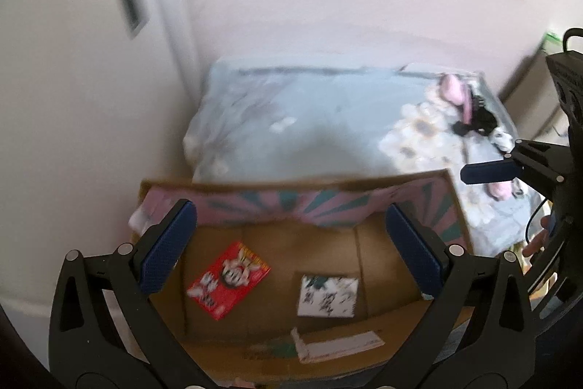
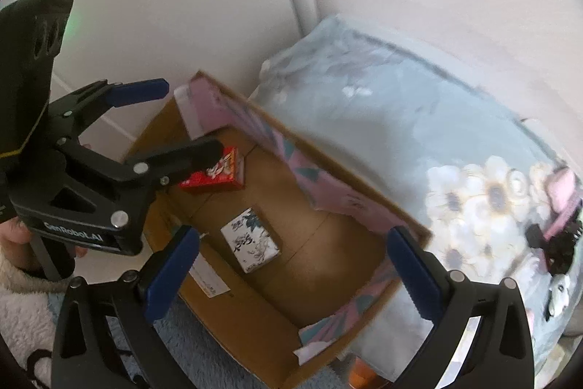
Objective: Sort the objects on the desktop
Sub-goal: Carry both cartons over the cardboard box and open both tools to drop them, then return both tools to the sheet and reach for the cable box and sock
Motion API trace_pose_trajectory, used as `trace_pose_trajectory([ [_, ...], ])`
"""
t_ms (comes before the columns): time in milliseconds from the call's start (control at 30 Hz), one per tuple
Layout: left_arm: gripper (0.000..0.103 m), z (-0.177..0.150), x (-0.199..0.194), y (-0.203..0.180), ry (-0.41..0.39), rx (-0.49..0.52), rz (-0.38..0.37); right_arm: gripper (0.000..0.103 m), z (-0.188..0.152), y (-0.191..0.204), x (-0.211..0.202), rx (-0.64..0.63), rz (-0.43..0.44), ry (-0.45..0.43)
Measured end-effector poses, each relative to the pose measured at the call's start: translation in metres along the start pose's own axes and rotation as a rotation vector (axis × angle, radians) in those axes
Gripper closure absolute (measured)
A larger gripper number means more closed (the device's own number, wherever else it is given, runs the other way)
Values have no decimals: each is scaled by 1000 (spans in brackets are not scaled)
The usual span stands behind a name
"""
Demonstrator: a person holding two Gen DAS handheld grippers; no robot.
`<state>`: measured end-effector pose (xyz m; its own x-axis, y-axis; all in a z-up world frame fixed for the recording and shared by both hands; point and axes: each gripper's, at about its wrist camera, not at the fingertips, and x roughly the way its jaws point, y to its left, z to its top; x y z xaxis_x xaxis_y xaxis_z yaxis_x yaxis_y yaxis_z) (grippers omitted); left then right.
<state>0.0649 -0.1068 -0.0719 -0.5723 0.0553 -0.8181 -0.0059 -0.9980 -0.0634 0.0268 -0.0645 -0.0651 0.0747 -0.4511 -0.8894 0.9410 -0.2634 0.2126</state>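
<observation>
An open cardboard box [image 1: 400, 327] lies below both grippers, also in the right wrist view [image 2: 328, 243]. Inside it lie a red card box [image 1: 229, 279] [image 2: 218, 175] and a white box with dark ink print [image 1: 328, 296] [image 2: 251, 239]. My left gripper [image 1: 291, 250] is open and empty above the box; it also shows in the right wrist view [image 2: 193, 119]. My right gripper [image 2: 291, 276] is open and empty above the box's near side; one of its fingers [image 1: 488, 172] shows in the left wrist view.
A pale blue floral cloth [image 1: 328, 126] [image 2: 419, 133] covers the surface behind the box, with pink and black items [image 1: 470, 108] [image 2: 557, 228] lying on it. A white wall and door frame [image 1: 91, 97] stand at the left. Blue carpet [image 2: 204, 352] lies in front.
</observation>
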Motion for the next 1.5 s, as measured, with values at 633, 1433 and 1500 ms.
trace_pose_trajectory([
  [633, 0, 68, 11, -118, 22, 225, -187, 1, -93, -120, -87, 538, -227, -72],
  [1433, 0, 63, 173, -341, 246, 311, -112, 1, -146, -307, -81, 328, -339, 97],
  [1500, 1, 61, 188, -347, 259, 308, -95, 1, -143, -318, -73, 310, -356, 106],
])
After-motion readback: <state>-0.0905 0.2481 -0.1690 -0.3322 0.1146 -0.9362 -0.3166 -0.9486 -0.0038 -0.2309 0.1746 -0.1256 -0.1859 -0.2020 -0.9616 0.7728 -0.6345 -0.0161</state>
